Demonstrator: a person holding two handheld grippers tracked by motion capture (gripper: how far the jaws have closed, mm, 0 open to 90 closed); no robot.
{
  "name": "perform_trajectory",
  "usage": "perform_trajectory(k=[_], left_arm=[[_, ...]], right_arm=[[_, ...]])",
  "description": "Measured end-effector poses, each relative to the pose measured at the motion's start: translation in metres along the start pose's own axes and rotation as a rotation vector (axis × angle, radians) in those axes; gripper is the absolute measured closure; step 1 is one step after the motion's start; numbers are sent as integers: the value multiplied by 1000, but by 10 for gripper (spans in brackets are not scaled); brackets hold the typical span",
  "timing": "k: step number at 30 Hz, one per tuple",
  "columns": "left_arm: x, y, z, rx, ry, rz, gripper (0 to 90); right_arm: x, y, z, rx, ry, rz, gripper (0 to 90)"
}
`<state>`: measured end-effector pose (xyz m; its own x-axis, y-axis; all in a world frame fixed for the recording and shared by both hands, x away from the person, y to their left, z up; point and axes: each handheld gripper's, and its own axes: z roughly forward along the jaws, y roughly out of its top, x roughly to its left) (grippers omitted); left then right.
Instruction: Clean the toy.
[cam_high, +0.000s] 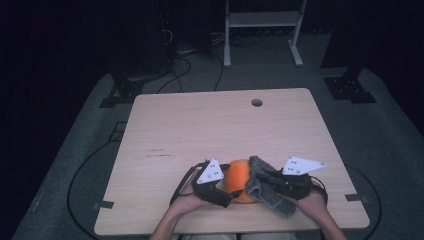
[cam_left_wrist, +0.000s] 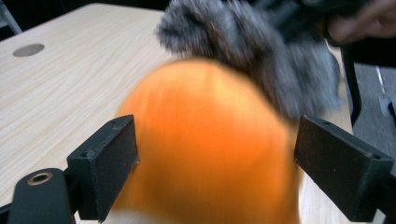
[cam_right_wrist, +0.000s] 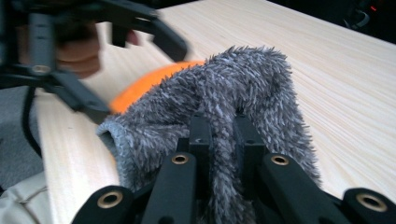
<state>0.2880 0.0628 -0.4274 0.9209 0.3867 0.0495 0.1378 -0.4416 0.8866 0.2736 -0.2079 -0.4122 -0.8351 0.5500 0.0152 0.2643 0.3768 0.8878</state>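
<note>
Both tongs work close together at the near edge of the wooden counter. Left tongs stand spread, their black pads on either side of a round orange soft thing without pressing it; in the left gripper view one pad sits just beside its flank and the other stands a little apart. Right tongs are pressed together, pinching a grey furry cloth between their narrow tips. That cloth drapes over the side of the orange thing that faces the right tongs and touches it, one hemmed end hanging toward the person. The orange thing rests on the counter between the two tongs.
</note>
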Motion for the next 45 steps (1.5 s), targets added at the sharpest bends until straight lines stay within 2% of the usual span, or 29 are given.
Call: perform_trajectory(k=[2,4,7,9,10,12,14,16,19,21,23,25,27,30,32,34,37,39,41,42,43,45], left_arm=[[-2,-4,2,42,23,40,161],[1,-7,-1,50,24,33,182],[4,-10,-3,71,31,31,206],[5,-11,-3,64,29,20,206],[4,-11,-2,71,28,29,208],[4,-11,0,84,34,48,210],[5,-11,-1,99,31,63,212],[7,-13,-4,105,27,55,214],[9,-15,-6,102,23,45,215],[10,-17,-5,97,21,38,217],[8,-16,-3,106,21,51,219],[7,-16,-3,109,21,58,219],[9,-18,-5,120,19,48,218],[11,-19,-7,121,16,37,211],[12,-19,-7,115,16,17,207],[14,-20,-7,113,10,7,205],[13,-20,-7,116,10,6,204],[12,-18,-6,127,9,18,203],[9,-17,-4,123,4,44,208],[9,-16,-4,122,5,51,209],[8,-16,-4,121,5,52,211],[9,-16,-5,112,-4,41,202]], right_arm=[[7,1,5,0,20,-26,797],[8,0,7,3,27,-40,796],[1,-6,6,19,15,-21,796],[-3,-9,4,26,4,-2,797],[-3,-9,4,27,3,4,797],[2,-4,5,12,3,-1,797],[8,1,7,-15,32,-22,797],[11,0,10,-8,35,-42,796],[5,-5,10,-1,34,-24,796],[-9,-15,5,38,-7,17,796],[-14,-16,2,43,-25,41,796],[-11,-13,0,1,-3,46,796],[-6,-9,4,-28,41,42,794],[-3,-11,10,-8,49,21,792],[-8,-14,9,0,46,40,793],[-13,-20,6,28,21,52,792],[-19,-25,4,59,32,91,790],[-20,-20,2,35,34,93,791],[-20,-13,1,-35,57,110,791],[-19,-10,2,-53,62,122,791],[-18,-8,5,-57,60,122,791],[-19,-10,12,-22,63,125,790]])
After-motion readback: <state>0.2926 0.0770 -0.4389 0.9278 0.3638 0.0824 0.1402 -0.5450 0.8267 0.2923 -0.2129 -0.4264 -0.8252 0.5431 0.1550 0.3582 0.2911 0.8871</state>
